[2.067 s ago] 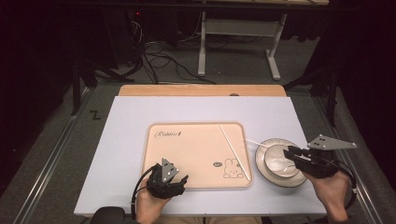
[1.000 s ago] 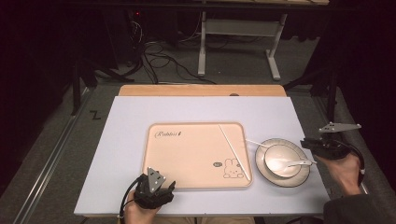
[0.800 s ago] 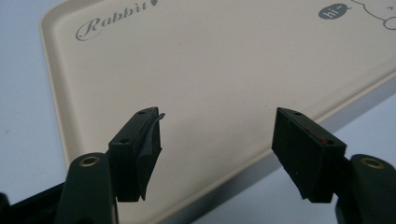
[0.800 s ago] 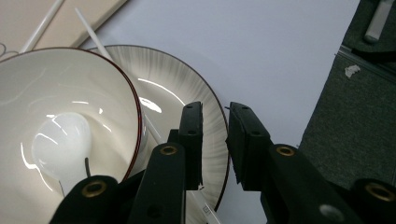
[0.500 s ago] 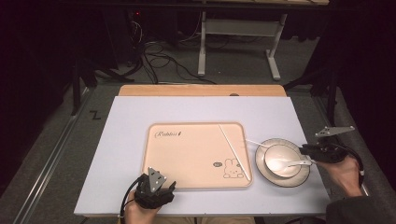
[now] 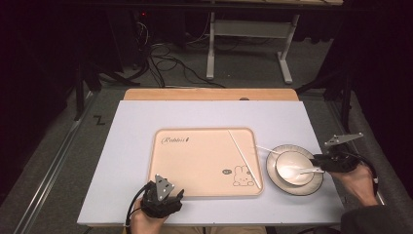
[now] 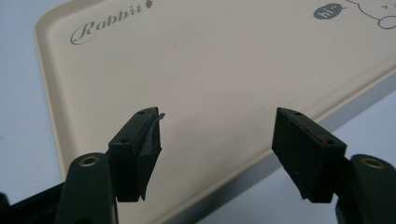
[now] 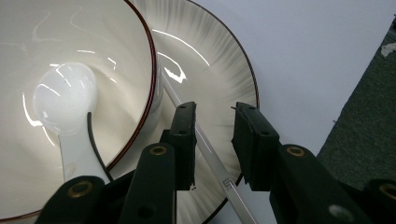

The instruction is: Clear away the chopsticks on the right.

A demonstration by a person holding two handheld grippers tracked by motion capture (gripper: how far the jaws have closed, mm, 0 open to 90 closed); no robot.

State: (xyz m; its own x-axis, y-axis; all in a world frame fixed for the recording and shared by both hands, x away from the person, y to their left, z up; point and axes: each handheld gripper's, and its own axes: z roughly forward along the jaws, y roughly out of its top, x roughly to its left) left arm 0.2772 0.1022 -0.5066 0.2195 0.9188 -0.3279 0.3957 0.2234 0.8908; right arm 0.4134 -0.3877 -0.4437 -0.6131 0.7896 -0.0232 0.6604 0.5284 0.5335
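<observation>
Left tongs [image 6: 171,199] hover spread wide over the near-left corner of the beige tray [image 7: 224,70], gripping nothing. Right tongs [image 8: 212,140] are parted just above the plate [image 8: 219,88], a white chopstick [image 8: 205,140] lying between the jaws; contact is hard to judge. Close up, the spoon [image 8: 65,100] rests in the bowl [image 8: 116,56], its handle partly hidden. From above, a second chopstick [image 6: 242,152] crosses the tray on the white bench [image 6: 136,126].

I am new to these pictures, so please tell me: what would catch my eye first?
First, the beige tray with a rabbit drawing, at the centre of the white table. To its right, a white spoon lies in a bowl on a plate, with the right hand-held gripper at the plate's edge.
</observation>
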